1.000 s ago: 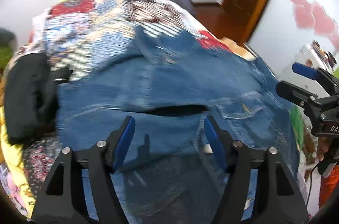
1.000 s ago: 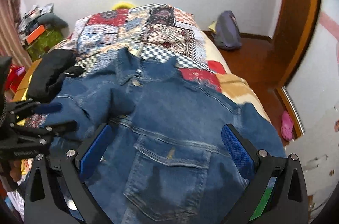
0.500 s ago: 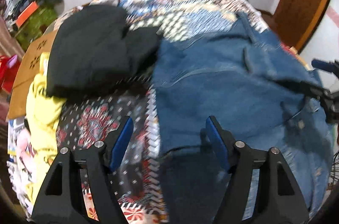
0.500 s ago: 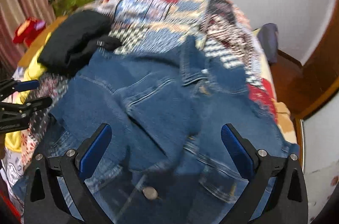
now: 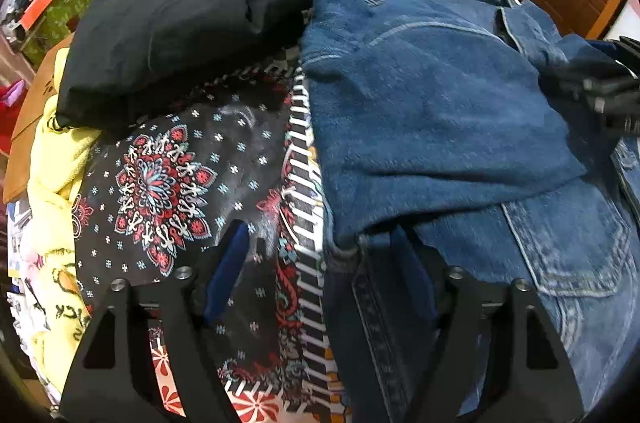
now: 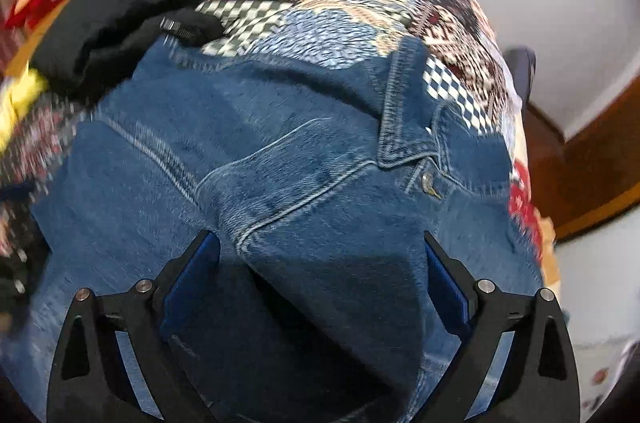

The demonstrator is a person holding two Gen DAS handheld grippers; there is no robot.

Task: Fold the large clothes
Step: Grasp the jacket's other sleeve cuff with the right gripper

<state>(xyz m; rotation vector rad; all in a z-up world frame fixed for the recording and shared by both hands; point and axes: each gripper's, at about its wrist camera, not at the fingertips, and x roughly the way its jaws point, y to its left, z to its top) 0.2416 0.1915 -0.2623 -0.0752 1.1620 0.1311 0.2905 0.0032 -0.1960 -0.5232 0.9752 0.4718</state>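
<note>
Patchwork bedspread (image 5: 168, 179) carries the denim jacket (image 5: 432, 127), sleeve folded across its front. My left gripper (image 5: 316, 263) stands open over the jacket's left hem; my right gripper (image 6: 320, 287) is open above the chest. Risk: the thick sleeve may spring back (stiff denim), or snag the black garment (image 5: 168, 19) touching the far shoulder.

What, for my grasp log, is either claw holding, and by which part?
Nothing is held: the left claw and the right claw both stand open over the denim jacket.
</note>
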